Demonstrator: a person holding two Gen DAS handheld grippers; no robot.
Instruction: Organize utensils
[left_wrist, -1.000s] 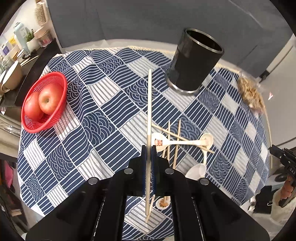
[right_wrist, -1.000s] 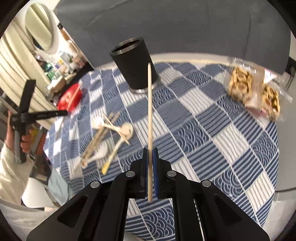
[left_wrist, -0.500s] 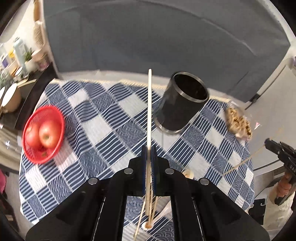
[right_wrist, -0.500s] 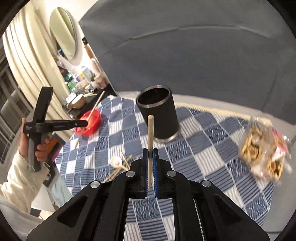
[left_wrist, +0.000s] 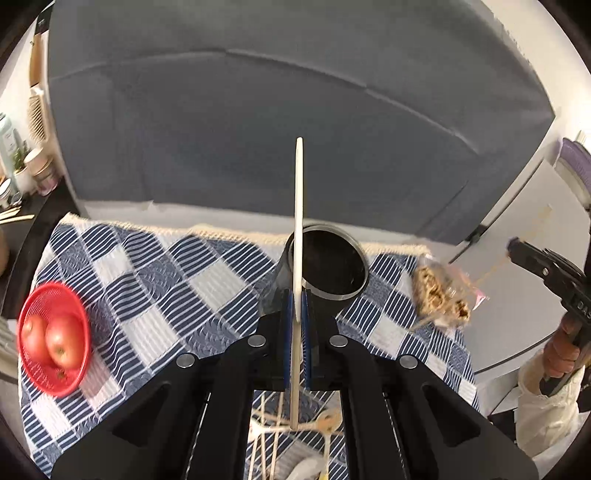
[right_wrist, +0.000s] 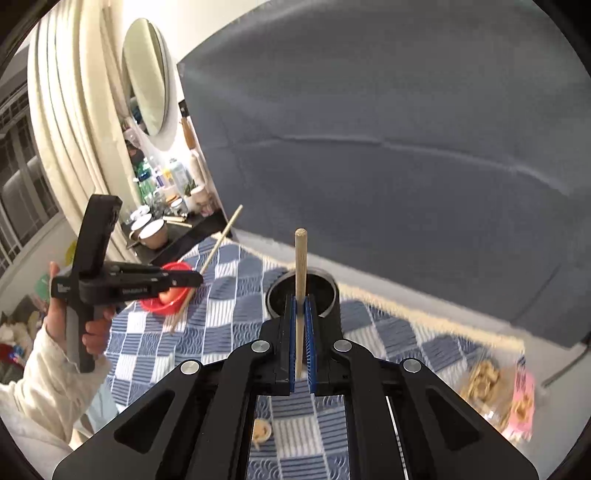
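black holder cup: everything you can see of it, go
The black cylindrical cup stands upright on the checked tablecloth near its far edge. Matte black wall, shiny metal-looking rim, open top, dark interior with nothing visible inside. Both clamped chopsticks overlap it in view; actual contact is unclear. The snack bag lies apart.

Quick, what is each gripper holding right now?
Left gripper: shut on a pale chopstick.
Right gripper: shut on a wooden chopstick.

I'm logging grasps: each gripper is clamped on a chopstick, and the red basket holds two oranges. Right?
Not quite: the red basket holds two apples, as the left wrist view shows. Left gripper and right gripper are each clamped on a chopstick.
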